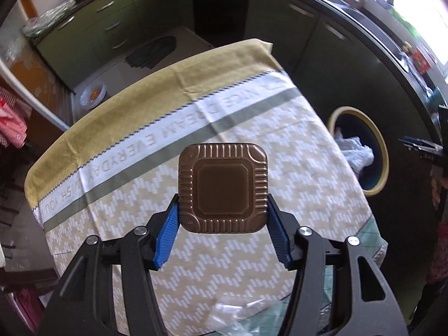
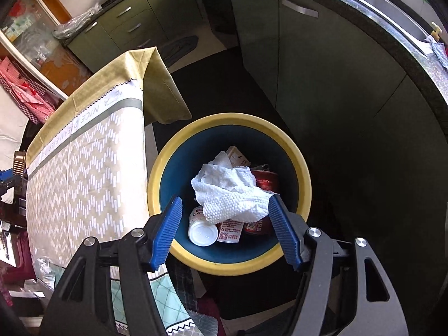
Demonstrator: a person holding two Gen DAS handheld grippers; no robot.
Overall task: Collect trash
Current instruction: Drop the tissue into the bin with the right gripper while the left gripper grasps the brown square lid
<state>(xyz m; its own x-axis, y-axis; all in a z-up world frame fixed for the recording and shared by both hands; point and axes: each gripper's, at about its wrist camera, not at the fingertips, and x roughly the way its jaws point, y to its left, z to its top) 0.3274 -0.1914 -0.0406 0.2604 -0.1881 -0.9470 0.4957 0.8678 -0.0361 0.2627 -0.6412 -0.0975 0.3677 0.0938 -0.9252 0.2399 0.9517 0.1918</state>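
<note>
My left gripper [image 1: 222,198] is shut on a brown ribbed square foil tray [image 1: 222,187], its blue pads pressing the tray's two sides, above the cloth-covered table [image 1: 140,140]. The right wrist view catches the tray [image 2: 19,162] edge-on at the far left. My right gripper [image 2: 224,198] stands open over the yellow-rimmed blue bin [image 2: 302,162] on the floor beside the table. A crumpled white paper towel [image 2: 229,193] lies on top of the trash in the bin, free of both pads. Under it are a red can [image 2: 266,180], a white bottle [image 2: 203,231] and a small carton [image 2: 238,155].
The bin [image 1: 382,151] stands between the table's right edge and green kitchen cabinets [image 2: 322,70]. Clear plastic wrapping [image 1: 240,316] lies on the table's near end. A dark mat [image 1: 154,53] lies on the floor beyond the table. A hand [image 1: 436,187] shows at the right edge.
</note>
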